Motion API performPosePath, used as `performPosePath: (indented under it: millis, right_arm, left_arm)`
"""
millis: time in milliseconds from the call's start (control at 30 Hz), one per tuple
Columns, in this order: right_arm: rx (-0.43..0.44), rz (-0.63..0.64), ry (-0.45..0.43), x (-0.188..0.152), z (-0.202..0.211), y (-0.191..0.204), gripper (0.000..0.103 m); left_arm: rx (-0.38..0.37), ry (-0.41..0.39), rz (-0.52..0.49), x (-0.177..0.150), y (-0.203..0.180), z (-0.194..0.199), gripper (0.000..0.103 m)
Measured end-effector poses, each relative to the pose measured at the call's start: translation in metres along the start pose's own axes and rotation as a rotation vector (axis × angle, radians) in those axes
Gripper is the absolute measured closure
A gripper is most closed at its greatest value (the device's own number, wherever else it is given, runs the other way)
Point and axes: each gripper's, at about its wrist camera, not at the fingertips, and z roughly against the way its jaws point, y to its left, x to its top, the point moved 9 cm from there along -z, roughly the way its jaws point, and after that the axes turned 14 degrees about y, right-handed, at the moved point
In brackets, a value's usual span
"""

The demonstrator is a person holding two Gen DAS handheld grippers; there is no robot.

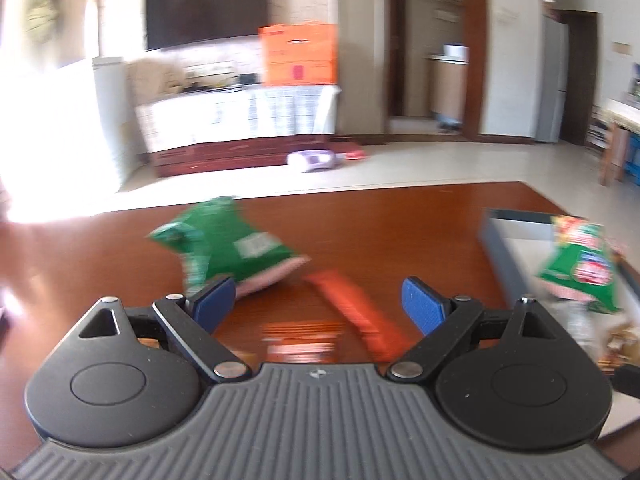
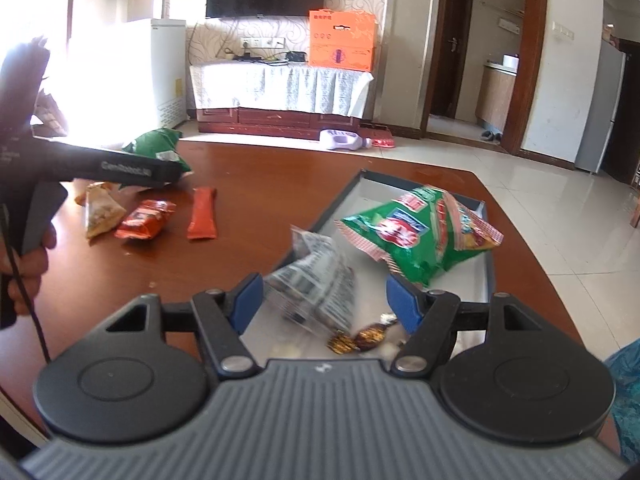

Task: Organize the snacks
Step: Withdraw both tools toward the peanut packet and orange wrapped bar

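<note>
On the brown table [image 2: 260, 184], we judged our left gripper [image 1: 318, 300], spread wide and empty, should straddle the orange stick [image 1: 356, 312] squarely, while our right gripper [image 2: 324, 300] hung parted, unclenched, over the tray [image 2: 486, 276].

Daylight blows out the left side; left wrist view smeared with motion blur, right wrist view sharper, fisheye-bent edges

The left tool [image 1: 320, 300] hangs low over the reddish-brown wooden desk [image 1: 400, 216], its blue-padded jaws spread wide with nothing between them. A blurred orange stick packet [image 1: 356, 312] lies just beyond, a crumpled green snack bag [image 1: 224, 240] farther left. At right, a grey shallow tray [image 1: 500, 248] holds a green-and-red snack bag [image 1: 580, 268].
</note>
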Motion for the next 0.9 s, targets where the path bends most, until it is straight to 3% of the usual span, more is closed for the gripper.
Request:
performPosePath:
  millis: [133, 267, 500, 600, 633, 900]
  right_arm:
    - [0.022, 0.03, -0.005, 0.006, -0.003, 0.021, 0.033]
    - [0.042, 0.057, -0.001, 0.01, -0.009, 0.04, 0.033]
    - [0.073, 0.078, 0.006, 0.012, -0.017, 0.06, 0.033]
    - [0.095, 0.08, 0.0, 0.015, -0.016, 0.067, 0.033]
    - [0.104, 0.077, -0.004, 0.016, -0.016, 0.07, 0.033]
    - [0.169, 0.059, -0.024, 0.028, -0.016, 0.105, 0.033]
  left_arm:
    - [0.083, 0.057, 0.081, -0.007, 0.055, -0.014, 0.01]
    - [0.1, 0.121, 0.13, -0.02, 0.088, -0.03, 0.01]
    - [0.057, 0.197, 0.131, -0.036, 0.096, -0.051, 0.011]
    - [0.022, 0.214, 0.16, -0.04, 0.092, -0.054, 0.02]
    - [0.014, 0.212, 0.17, -0.04, 0.092, -0.053, 0.028]
    - [0.066, 0.23, 0.217, -0.052, 0.109, -0.036, 0.036]
